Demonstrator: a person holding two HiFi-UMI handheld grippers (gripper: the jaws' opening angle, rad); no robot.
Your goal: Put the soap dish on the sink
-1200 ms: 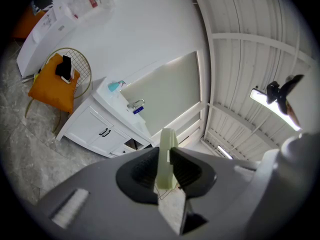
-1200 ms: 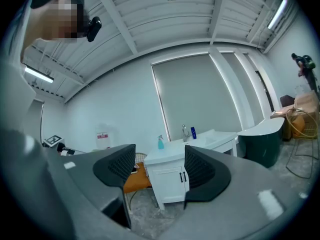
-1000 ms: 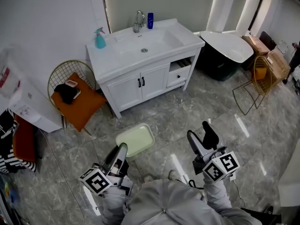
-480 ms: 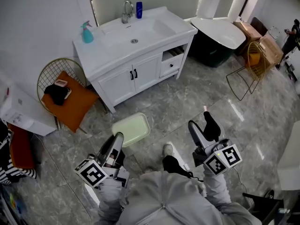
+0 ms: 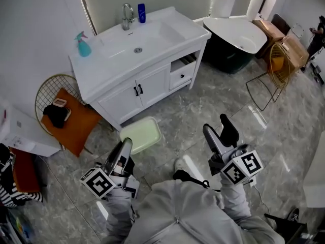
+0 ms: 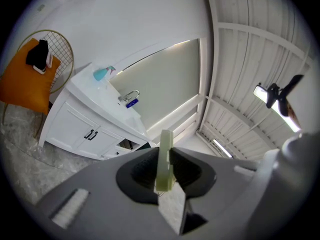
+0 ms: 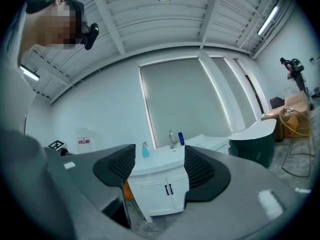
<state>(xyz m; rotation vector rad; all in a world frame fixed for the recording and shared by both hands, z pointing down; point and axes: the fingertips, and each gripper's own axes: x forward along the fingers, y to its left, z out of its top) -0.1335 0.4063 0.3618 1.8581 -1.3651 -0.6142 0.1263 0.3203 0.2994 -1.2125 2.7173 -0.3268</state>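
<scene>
We stand on the grey floor [image 5: 218, 95], well apart from the white sink [image 5: 104, 65]. A wire chair [image 5: 48, 88] with an orange cushion is beside it. The soap dish [image 5: 140, 134], pale green, hangs over the floor between us and the cabinet doors. One edge is pinched in our left gripper [image 5: 126, 146], whose pads are clamped tight on it. Our right gripper [image 5: 216, 127] has its jaws spread with nothing between them. A faucet [image 5: 126, 15], a blue bottle [image 5: 141, 12] and a teal spray bottle [image 5: 83, 44] stand on the sink top, with free room in front of them. By our reckoning the pick-up is done. What is left is to close the gap, lower the dish flat onto the counter and let go.
</scene>
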